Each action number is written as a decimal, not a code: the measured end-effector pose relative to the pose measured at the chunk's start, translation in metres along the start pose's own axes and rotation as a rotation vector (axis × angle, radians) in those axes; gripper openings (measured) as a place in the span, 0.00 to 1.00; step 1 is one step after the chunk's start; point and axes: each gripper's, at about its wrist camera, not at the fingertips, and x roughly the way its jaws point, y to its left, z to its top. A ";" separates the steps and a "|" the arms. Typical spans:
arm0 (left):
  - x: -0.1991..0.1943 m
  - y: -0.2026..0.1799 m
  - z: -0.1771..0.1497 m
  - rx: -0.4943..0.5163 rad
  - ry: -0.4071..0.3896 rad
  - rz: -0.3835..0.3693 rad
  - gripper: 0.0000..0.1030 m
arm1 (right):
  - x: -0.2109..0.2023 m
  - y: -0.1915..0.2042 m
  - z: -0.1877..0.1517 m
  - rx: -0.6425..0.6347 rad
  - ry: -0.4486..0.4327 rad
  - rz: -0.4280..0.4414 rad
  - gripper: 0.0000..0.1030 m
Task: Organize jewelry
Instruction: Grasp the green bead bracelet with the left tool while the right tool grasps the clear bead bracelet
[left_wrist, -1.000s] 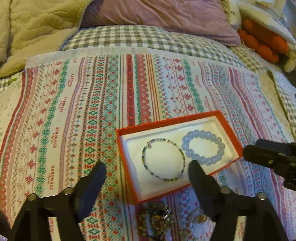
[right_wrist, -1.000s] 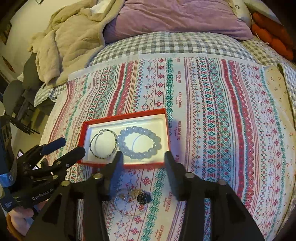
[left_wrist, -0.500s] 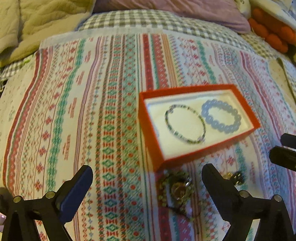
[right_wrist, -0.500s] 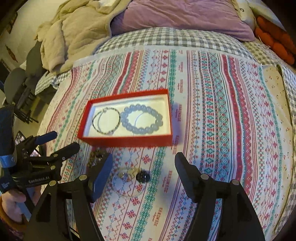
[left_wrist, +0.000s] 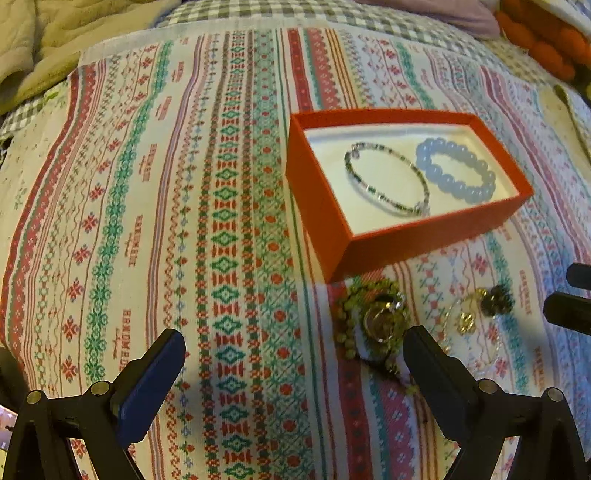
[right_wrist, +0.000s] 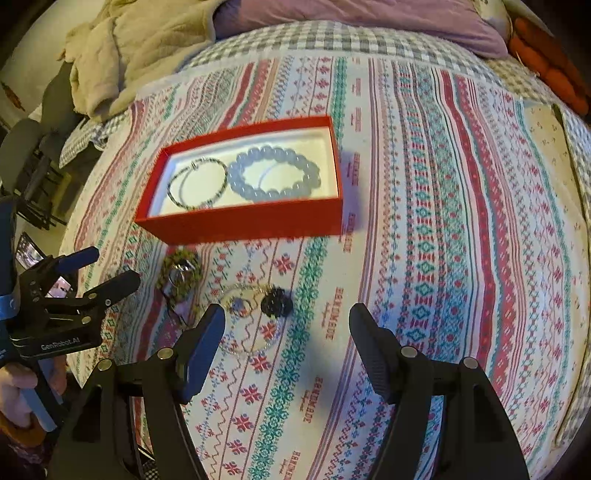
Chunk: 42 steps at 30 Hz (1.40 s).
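Observation:
A red box (left_wrist: 384, 251) (right_wrist: 240, 221) lies on the patterned cloth. It holds a thin beaded bracelet (left_wrist: 388, 184) (right_wrist: 197, 182) and a pale blue bead bracelet (left_wrist: 456, 171) (right_wrist: 273, 177). In front of it lie a green bead piece with a ring (left_wrist: 373, 321) (right_wrist: 179, 273) and a clear bracelet with gold and dark charms (left_wrist: 476, 314) (right_wrist: 255, 317). My left gripper (left_wrist: 293, 363) (right_wrist: 110, 269) is open and empty, low, left of the green piece. My right gripper (right_wrist: 288, 339) is open and empty, just right of the clear bracelet; its fingertips (left_wrist: 569, 310) show in the left view.
A checked blanket (right_wrist: 332, 37), a purple pillow (right_wrist: 369, 14) and a beige quilt (right_wrist: 129, 48) lie beyond the cloth. Orange cushions (left_wrist: 546, 40) sit at the far right. Dark chairs (right_wrist: 29, 158) stand past the bed's left edge.
Both grippers have pulled back toward me and opened wider. The box now sits farther from the fingers, and the loose jewelry in front of it has come into full view.

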 end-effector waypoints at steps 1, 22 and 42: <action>0.001 0.000 -0.002 0.003 0.004 0.001 0.95 | 0.002 -0.001 -0.001 0.003 0.005 -0.001 0.70; 0.020 -0.003 -0.021 0.047 0.020 -0.078 0.87 | 0.042 0.004 -0.015 -0.019 0.065 -0.066 0.70; 0.042 -0.029 -0.003 0.167 -0.015 -0.004 0.34 | 0.054 0.019 -0.015 -0.053 0.052 -0.094 0.70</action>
